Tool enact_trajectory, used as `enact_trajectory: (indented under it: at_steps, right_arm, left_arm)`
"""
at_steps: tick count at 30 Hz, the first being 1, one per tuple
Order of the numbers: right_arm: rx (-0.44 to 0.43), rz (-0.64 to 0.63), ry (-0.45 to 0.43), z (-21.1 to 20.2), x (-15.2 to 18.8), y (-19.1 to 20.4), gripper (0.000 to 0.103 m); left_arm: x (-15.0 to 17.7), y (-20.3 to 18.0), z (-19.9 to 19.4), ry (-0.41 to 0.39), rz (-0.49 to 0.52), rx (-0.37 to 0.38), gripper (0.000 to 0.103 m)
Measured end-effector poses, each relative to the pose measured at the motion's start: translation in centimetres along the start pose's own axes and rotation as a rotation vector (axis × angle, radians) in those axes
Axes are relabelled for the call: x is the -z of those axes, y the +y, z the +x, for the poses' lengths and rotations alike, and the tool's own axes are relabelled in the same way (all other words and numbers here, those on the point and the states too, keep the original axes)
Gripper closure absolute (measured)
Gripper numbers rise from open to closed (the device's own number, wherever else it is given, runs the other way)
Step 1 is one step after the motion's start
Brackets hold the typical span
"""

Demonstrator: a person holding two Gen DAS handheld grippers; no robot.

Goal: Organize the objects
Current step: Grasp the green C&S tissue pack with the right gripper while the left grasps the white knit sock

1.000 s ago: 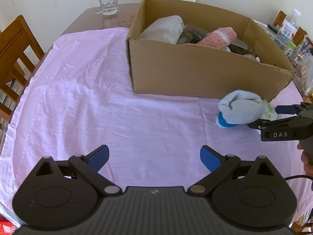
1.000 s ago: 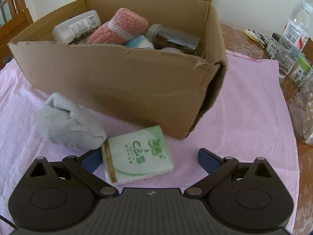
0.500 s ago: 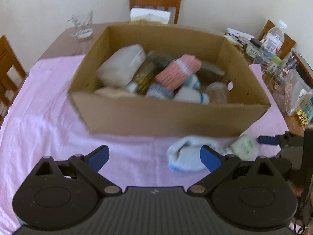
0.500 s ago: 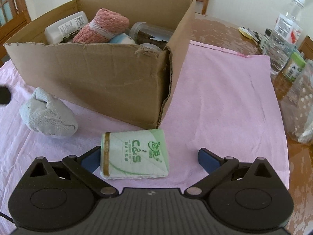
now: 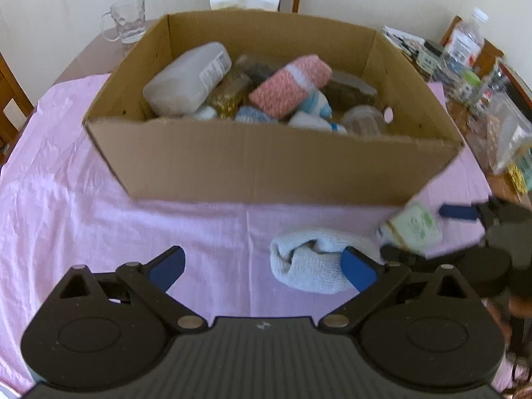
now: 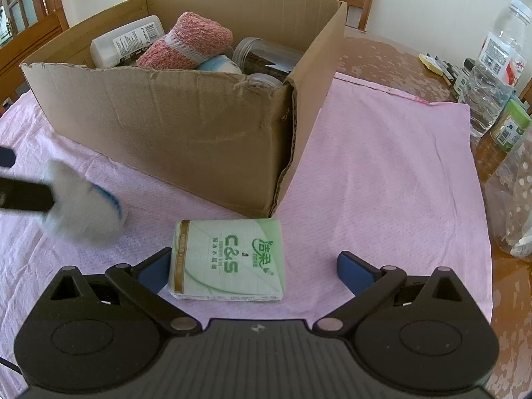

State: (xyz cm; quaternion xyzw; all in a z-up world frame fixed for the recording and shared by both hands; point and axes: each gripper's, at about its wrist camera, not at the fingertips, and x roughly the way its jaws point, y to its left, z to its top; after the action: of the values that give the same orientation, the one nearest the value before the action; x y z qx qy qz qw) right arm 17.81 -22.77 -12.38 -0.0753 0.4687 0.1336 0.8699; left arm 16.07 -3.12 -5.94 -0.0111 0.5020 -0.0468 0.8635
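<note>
Left wrist view: the left gripper [image 5: 262, 262] is spread wide over the pink cloth [image 5: 99, 206], its right fingertip against the rolled sock [image 5: 309, 266] before the cardboard box [image 5: 266, 166].

Right wrist view: the right gripper [image 6: 254, 266] is spread, empty, the tissue pack [image 6: 229, 259] lying between its fingers by the box's corner.

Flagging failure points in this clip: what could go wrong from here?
1. The tissue pack sits off-centre in the open right gripper, against one finger; closing may skew it.
2. The rolled sock lies by the left gripper finger and may get nudged.
3. The cardboard box is crowded.
</note>
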Motion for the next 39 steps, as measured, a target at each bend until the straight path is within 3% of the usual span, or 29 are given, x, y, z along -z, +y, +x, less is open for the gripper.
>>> enact_trajectory:
  at_steps: [7,18,25,39]
  right_arm:
    - [0.001,0.001,-0.006,0.0,0.0,0.1,0.000]
    - [-0.017,-0.027,-0.004,-0.8,1.0,-0.2,0.000]
    - [-0.016,-0.028,0.005,-0.9,1.2,-0.2,0.000]
    - [-0.057,-0.092,0.004,-0.7,0.5,0.7,0.001]
  left_arm:
    - [1.1,-1.2,-0.9,0.008,0.074,0.041,0.003]
    - [1.7,-2.3,2.8,0.073,0.091,0.072,0.003]
    - [2.6,-0.1,1.1,0.064,0.117,0.015,0.003]
    - [2.5,-2.4,3.0,0.012,0.229,0.070,0.004]
